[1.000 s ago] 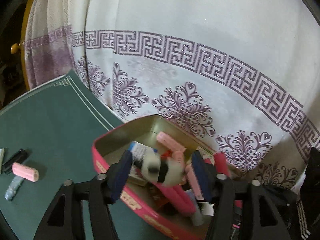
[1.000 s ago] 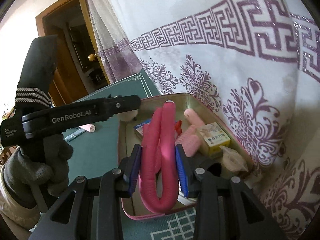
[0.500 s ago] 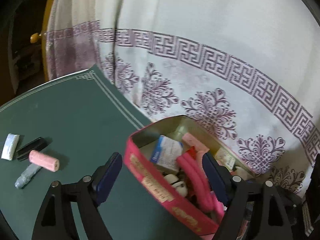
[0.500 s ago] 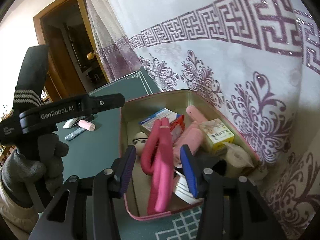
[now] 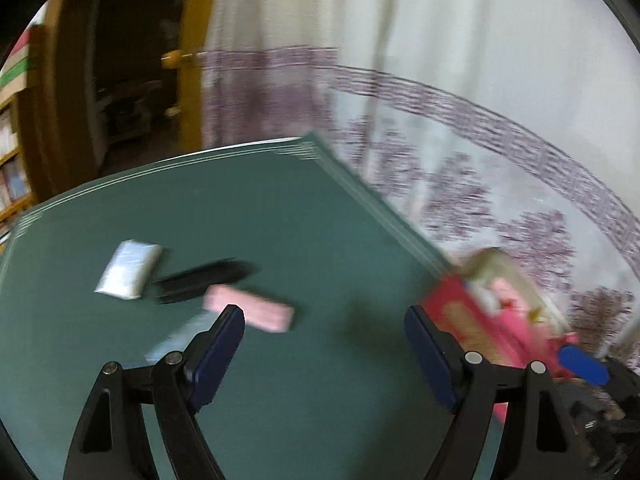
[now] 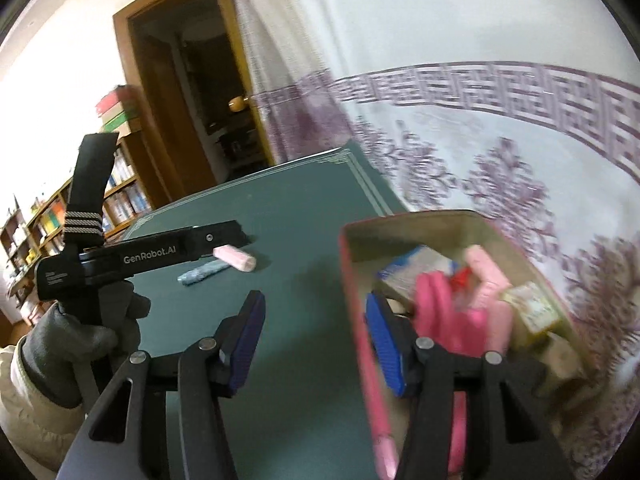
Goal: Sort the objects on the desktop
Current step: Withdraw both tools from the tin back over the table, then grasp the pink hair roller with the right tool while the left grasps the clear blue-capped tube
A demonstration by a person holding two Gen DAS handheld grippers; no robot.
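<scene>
Both claws are seen with nothing gripped. On the left gripper (image 5: 324,330) the jaws are spread wide over bare mat, having just been opening; on the right gripper (image 6: 316,332) the jaws are parted too, having just been opening, and the near wall of the tin is straddled by them without being pressed by the pads.

A patterned white and purple curtain (image 6: 460,120) is hung behind the table. The tabletop is covered by a dark green mat (image 5: 280,220). At the mat's right edge, against the curtain, a pink tin box (image 6: 352,264) is placed, open-topped and filled with sorted things: a bright pink bendy roller (image 6: 436,312), a pale pink roller (image 6: 488,276), a blue and white carton (image 6: 412,268) and a small yellow box (image 6: 532,312).

Well apart from the tin, on the mat's left part, the unsorted items are clustered: a silvery packet (image 5: 128,274), a black clip-like object (image 5: 200,280) just beside it, a pale pink cylinder (image 5: 250,308), and a blue-grey wrapped stick (image 5: 176,340) near the left fingertip.

The left gripper's handle is held by a grey-gloved hand (image 6: 80,336).
</scene>
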